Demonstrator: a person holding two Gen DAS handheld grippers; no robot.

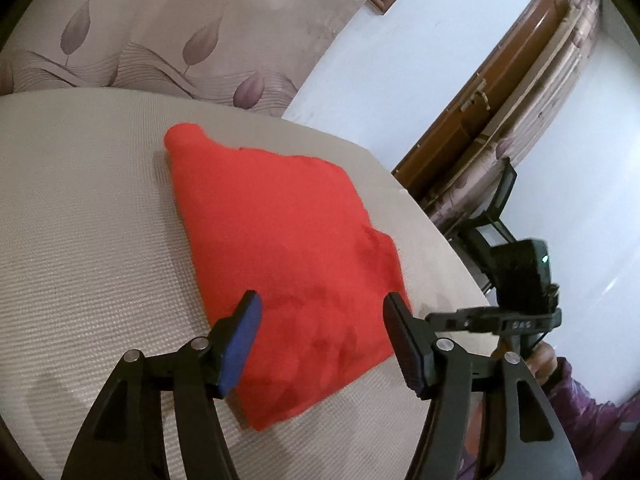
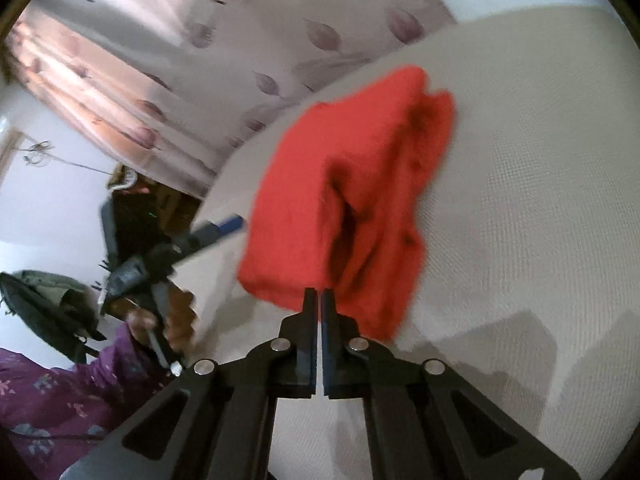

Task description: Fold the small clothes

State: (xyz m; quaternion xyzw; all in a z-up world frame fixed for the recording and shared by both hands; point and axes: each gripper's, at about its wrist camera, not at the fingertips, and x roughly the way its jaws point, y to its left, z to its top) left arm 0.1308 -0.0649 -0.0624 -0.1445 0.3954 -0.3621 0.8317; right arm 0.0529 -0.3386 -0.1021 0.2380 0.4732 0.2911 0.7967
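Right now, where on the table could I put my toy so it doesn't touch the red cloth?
The bare mat left of the red cloth, toward the flowered wall, is free. So is the wide stretch on its other side in the right view. Near the table's edge both grippers, left and right, crowd it.

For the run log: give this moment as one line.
left gripper: open, over red cloth | right gripper: shut, empty | cloth: folded, on mat

The wall hanging (image 1: pixel 168 36) carries small printed lines, too blurred to read.
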